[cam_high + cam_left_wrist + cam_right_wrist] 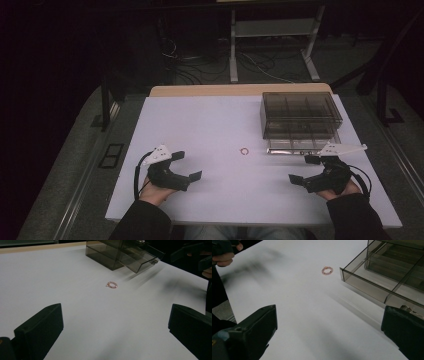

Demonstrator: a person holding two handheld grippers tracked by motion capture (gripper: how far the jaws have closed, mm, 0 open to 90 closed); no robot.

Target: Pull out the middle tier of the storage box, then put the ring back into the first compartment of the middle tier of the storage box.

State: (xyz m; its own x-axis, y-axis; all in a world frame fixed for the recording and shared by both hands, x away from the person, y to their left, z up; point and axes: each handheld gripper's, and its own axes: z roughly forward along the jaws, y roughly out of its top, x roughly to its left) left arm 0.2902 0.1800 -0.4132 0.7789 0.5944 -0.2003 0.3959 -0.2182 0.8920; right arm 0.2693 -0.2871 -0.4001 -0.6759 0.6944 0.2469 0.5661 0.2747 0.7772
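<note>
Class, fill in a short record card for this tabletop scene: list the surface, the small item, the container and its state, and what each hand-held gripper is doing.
Surface: white table, with a bare wooden strip along the far edge
Small item: pink beaded ring, lying flat, apart from both grippers
Container: smoky clear drawer box at the far right, divided into compartments
Container state: bottom drawer pulled out toward the person
Left hand-held gripper: jaws open, holding nothing, pointed toward the ring
Right hand-held gripper: jaws open, holding nothing, near the open drawer
</note>
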